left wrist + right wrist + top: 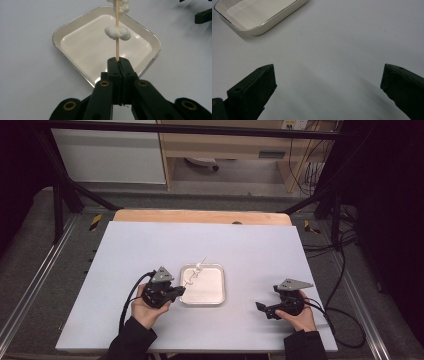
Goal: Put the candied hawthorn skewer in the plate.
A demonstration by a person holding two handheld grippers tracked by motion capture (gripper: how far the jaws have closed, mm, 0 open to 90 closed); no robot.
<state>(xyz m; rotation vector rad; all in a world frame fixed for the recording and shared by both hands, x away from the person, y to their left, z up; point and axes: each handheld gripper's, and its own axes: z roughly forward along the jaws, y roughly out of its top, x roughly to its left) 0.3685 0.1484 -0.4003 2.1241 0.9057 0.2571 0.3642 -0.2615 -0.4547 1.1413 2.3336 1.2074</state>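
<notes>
A thin wooden skewer (117, 37) threaded with white marshmallow pieces (117, 33) is clamped by the left hand-held gripper (119, 65), held just above the white tray (75, 62). The right hand-held gripper (328, 85) is spread wide, well apart, over bare surface (342, 37).

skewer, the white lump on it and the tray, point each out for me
skewer (117, 51), left gripper view, bare stick above the shut jaws
white lump (117, 33), left gripper view, middle of the lower lump
tray (75, 21), left gripper view, far left rim
</notes>
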